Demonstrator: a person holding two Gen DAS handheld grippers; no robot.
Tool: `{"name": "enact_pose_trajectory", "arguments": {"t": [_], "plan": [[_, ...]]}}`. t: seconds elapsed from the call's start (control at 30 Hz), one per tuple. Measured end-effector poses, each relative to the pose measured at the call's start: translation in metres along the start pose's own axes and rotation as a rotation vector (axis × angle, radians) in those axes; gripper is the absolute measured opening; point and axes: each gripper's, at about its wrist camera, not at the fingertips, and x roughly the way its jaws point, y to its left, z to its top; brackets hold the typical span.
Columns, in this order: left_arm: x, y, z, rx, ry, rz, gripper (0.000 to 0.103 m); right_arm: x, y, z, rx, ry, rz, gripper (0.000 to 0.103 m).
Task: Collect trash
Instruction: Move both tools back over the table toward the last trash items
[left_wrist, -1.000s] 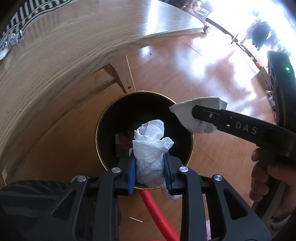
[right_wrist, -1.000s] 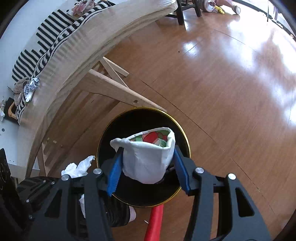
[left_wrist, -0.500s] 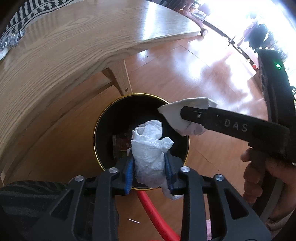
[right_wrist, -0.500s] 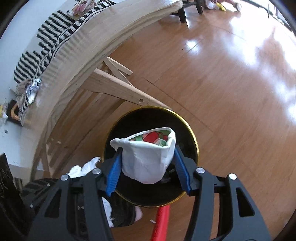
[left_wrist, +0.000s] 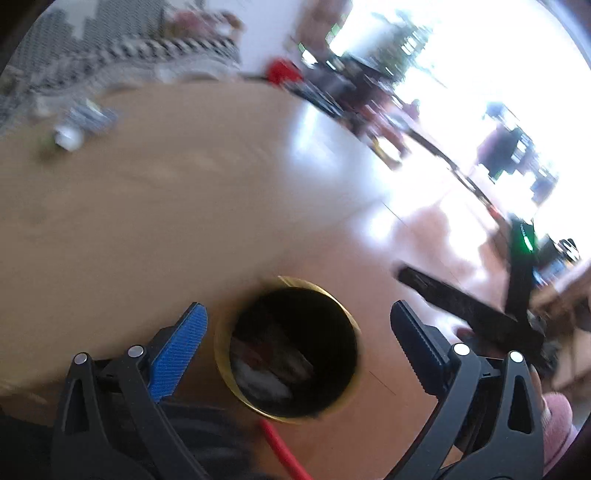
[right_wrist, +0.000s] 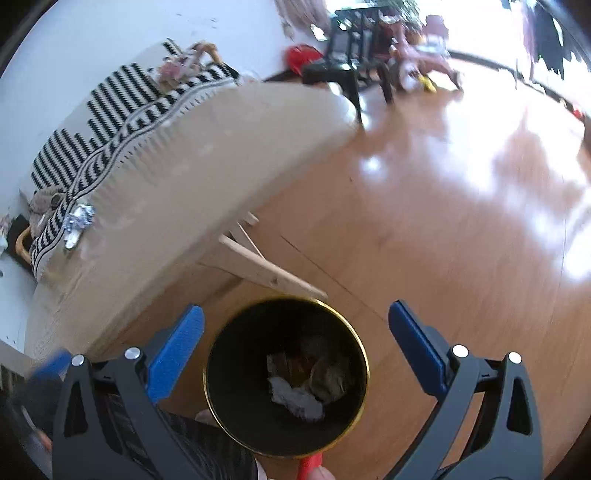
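Trash lying in bin | I'm holding left tool, right tool wide apart, empty | foil wad on tabletop: light, crushable, I'm judging a mid-body pinch

Domestic living or dining room. Evidence: glossy wood-plank floor; pale wooden table on splayed timber legs, carrying a black-and-white striped runner and a crumpled foil scrap; dark chair and what look like children's toys against the far wall; strong daylight from windows across the room. Beside the table, on the floor, a black gold-rimmed bin holding crumpled paper and wrappers.
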Motion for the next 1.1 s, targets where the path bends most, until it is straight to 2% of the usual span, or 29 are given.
{"name": "enact_pose_trajectory", "arguments": {"t": [0.1,0.27,0.4,0.47,0.57,0.73,0.87,1.03,1.1], "plan": [[-0.020,0.048,0.024,-0.088,-0.057,0.110,0.096,0.007,0.034,0.012,-0.054,-0.022,0.030,0.097],[-0.041,0.149,0.054,-0.255,-0.068,0.256,0.096,0.029,0.106,0.040,-0.183,-0.043,0.110,0.097],[-0.046,0.206,0.079,-0.308,-0.067,0.334,0.096,0.050,0.168,0.071,-0.324,-0.031,0.196,0.097],[-0.042,0.226,0.093,-0.308,-0.055,0.349,0.096,0.067,0.205,0.085,-0.438,-0.007,0.252,0.097],[-0.028,0.248,0.112,-0.287,-0.034,0.371,0.096,0.095,0.250,0.094,-0.578,0.008,0.265,0.097],[0.001,0.272,0.124,-0.255,0.023,0.371,0.096,0.143,0.314,0.104,-0.734,0.074,0.355,0.097],[0.022,0.282,0.137,-0.227,0.063,0.346,0.096,0.166,0.349,0.102,-0.902,0.097,0.400,0.097],[0.043,0.298,0.158,-0.252,0.081,0.310,0.096,0.190,0.377,0.113,-0.975,0.158,0.462,0.097],[0.052,0.297,0.167,-0.251,0.090,0.273,0.096,0.196,0.382,0.117,-0.997,0.182,0.476,0.097]]}}
